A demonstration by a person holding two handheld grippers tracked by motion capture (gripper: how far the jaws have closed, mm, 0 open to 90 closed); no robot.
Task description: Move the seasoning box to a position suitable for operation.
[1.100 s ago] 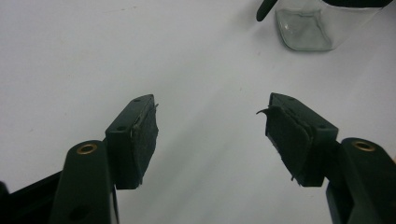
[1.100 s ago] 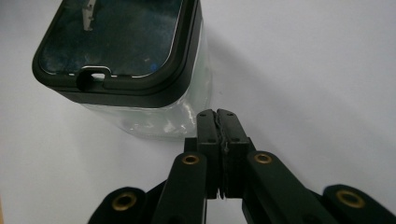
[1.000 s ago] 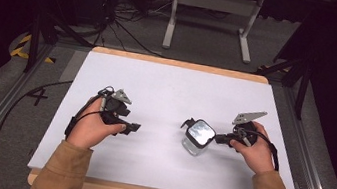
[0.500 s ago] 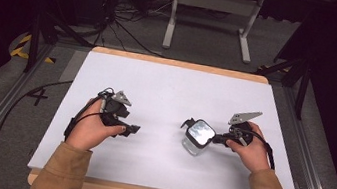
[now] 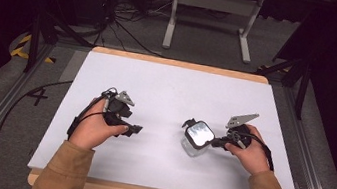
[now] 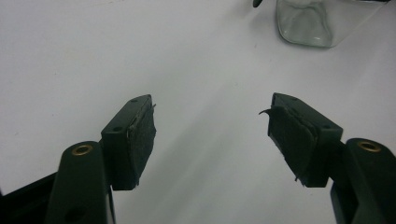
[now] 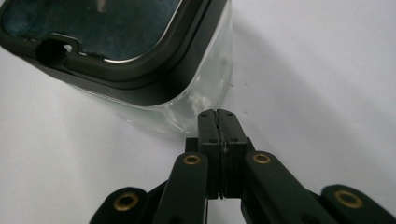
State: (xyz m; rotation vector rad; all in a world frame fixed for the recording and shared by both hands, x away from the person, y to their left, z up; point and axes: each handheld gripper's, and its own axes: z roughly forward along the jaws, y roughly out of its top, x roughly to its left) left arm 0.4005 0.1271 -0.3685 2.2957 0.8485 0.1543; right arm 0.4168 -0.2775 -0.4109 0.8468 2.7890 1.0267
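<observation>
1. At the left of the high view we see the left hand (image 5: 95, 131) holding the left gripper (image 5: 132, 129) low over the white table (image 5: 166, 94), its tip turned toward the middle of the table. The grey three-cornered plate sits on top of it and a black cable trails off the table's left edge.
2. In the left gripper view its two jaws stand spread wide, with bare white table between the pads (image 6: 142, 140). They hold nothing and touch nothing; the edges of the pads look slightly frayed.
3. Right of the table's middle stands a clear container (image 5: 196, 141) with a black-rimmed lid (image 5: 199, 133) whose top panel shines with reflected light. A small black tab sticks out at the lid's left corner. In the left gripper view the container's clear rounded base (image 6: 313, 23) shows at the top edge. We cannot tell what, if anything, is inside.
4. We can read no brand, label or writing on the container or the grippers.
5. The right gripper (image 5: 217, 142), held in the right hand (image 5: 248, 154), points left at the container. In the right gripper view its jaws are pressed together with nothing between them, and the tip (image 7: 217, 116) lies just at the container's clear wall (image 7: 205, 88), below the lid's rim (image 7: 140, 79); we cannot tell whether it touches.
</observation>
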